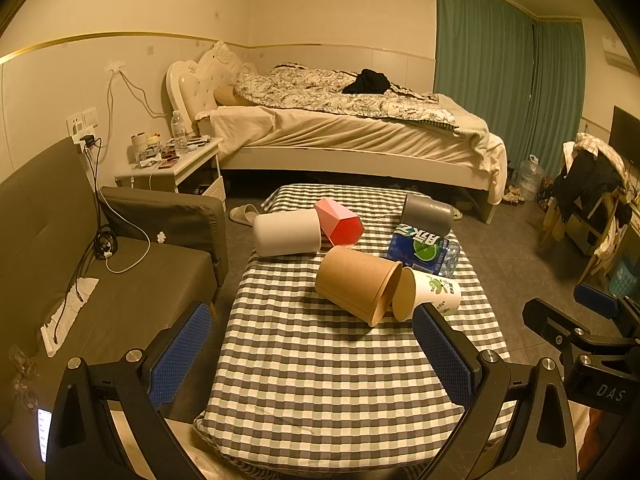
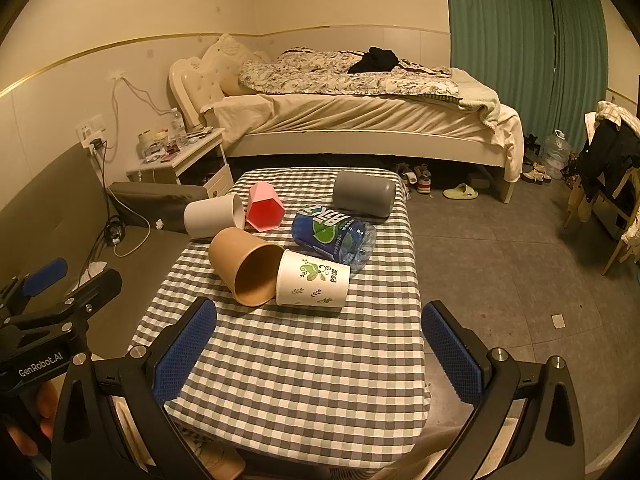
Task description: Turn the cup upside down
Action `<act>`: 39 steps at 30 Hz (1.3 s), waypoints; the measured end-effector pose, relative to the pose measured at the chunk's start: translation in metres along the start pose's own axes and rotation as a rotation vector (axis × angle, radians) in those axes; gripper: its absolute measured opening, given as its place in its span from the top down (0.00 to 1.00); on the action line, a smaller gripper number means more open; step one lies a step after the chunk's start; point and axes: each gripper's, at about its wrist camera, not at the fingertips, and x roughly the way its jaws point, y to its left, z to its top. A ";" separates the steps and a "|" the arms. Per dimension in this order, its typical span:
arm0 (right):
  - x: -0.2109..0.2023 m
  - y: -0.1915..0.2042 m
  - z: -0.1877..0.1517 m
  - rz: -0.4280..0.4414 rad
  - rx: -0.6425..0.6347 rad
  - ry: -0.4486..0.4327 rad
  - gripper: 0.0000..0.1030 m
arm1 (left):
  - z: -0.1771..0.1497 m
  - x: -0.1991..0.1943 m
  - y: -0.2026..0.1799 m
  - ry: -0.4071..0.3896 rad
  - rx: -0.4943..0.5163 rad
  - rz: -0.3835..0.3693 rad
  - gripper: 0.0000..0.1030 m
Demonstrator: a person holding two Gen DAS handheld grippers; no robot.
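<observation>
Several cups lie on their sides on a checked tablecloth (image 1: 320, 380). A brown paper cup (image 1: 356, 282) (image 2: 246, 266) lies with its mouth against a white leaf-printed paper cup (image 1: 430, 292) (image 2: 314, 280). Farther back lie a white cup (image 1: 287, 232) (image 2: 214, 216), a pink faceted cup (image 1: 340, 222) (image 2: 265, 207) and a grey cup (image 1: 427, 211) (image 2: 363, 193). My left gripper (image 1: 312, 348) hangs open over the near part of the table, holding nothing. My right gripper (image 2: 320, 348) is also open and empty, short of the two paper cups.
A blue-labelled plastic bottle (image 1: 424, 250) (image 2: 334, 236) lies between the paper cups and the grey cup. A dark sofa (image 1: 100, 280) runs along the left, a nightstand (image 1: 176, 168) and bed (image 1: 352, 128) stand behind, and a chair with clothes (image 1: 592, 192) is at right.
</observation>
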 end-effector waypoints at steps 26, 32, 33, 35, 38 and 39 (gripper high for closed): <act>0.012 0.001 -0.001 0.029 0.001 0.023 0.00 | -0.001 0.006 0.007 0.025 0.000 0.008 0.00; 0.019 -0.007 0.004 0.043 0.006 0.038 0.00 | 0.003 0.022 0.007 0.049 -0.004 0.027 0.00; 0.024 -0.010 0.005 0.047 0.006 0.049 0.00 | 0.005 0.026 0.008 0.055 -0.007 0.030 0.00; 0.028 -0.013 0.007 0.045 0.003 0.054 0.00 | 0.007 0.034 0.009 0.070 -0.010 0.041 0.00; 0.040 -0.019 0.014 0.050 -0.010 0.071 0.00 | 0.011 0.049 0.011 0.091 -0.015 0.058 0.00; 0.046 -0.022 0.018 0.053 -0.018 0.078 0.00 | 0.013 0.054 0.012 0.098 -0.019 0.062 0.00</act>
